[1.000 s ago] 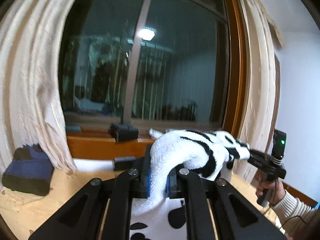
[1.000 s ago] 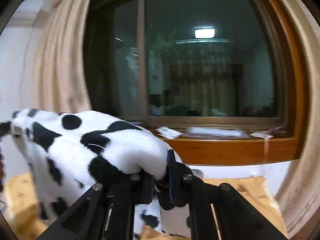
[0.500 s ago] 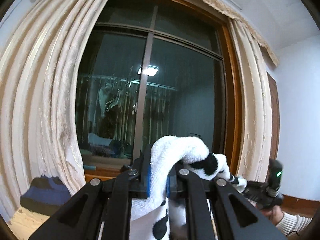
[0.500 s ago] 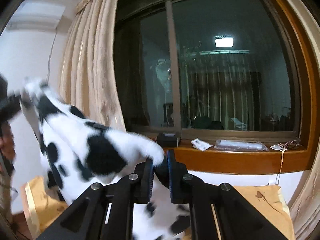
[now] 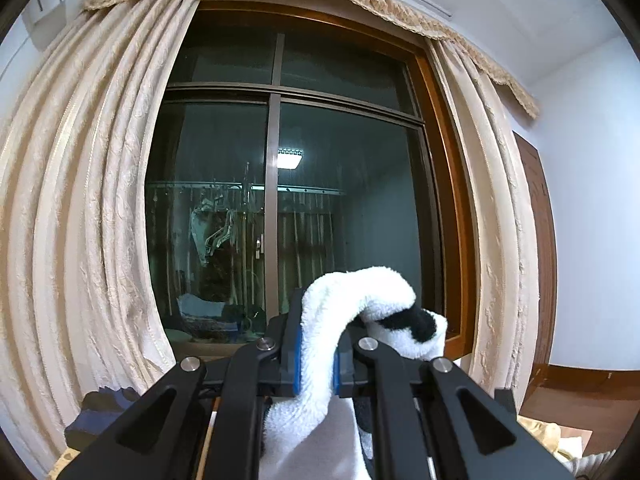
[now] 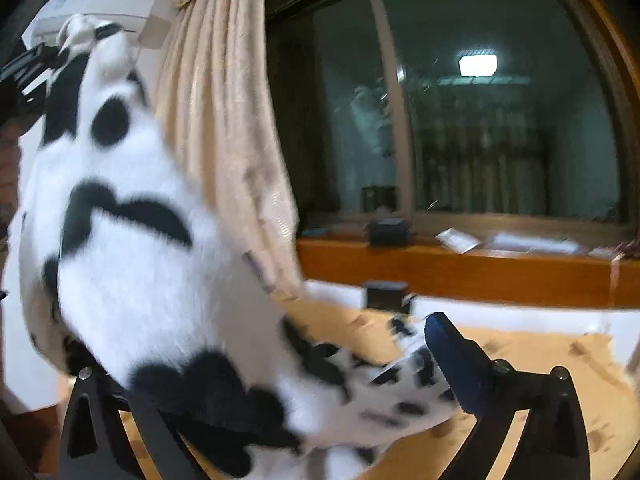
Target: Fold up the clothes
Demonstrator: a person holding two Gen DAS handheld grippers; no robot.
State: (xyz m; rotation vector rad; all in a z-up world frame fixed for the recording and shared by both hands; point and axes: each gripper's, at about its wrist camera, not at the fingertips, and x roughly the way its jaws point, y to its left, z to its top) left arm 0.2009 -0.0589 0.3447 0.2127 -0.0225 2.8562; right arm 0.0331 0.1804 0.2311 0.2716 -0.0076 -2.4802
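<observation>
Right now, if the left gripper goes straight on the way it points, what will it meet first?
Probably the dark window. The left gripper, shut on the black-and-white fleece garment, aims at the glass, with nothing else visible in that line, though the depth is unclear.

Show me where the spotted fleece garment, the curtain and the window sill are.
Spotted fleece garment (image 6: 132,264): right wrist view, on its white middle.
Curtain (image 6: 224,120): right wrist view, on its hanging folds.
Window sill (image 6: 480,268): right wrist view, on its wooden front edge.

Cream curtains frame a dark window reflecting a ceiling light; a small black box and papers sit on the wooden sill.
</observation>
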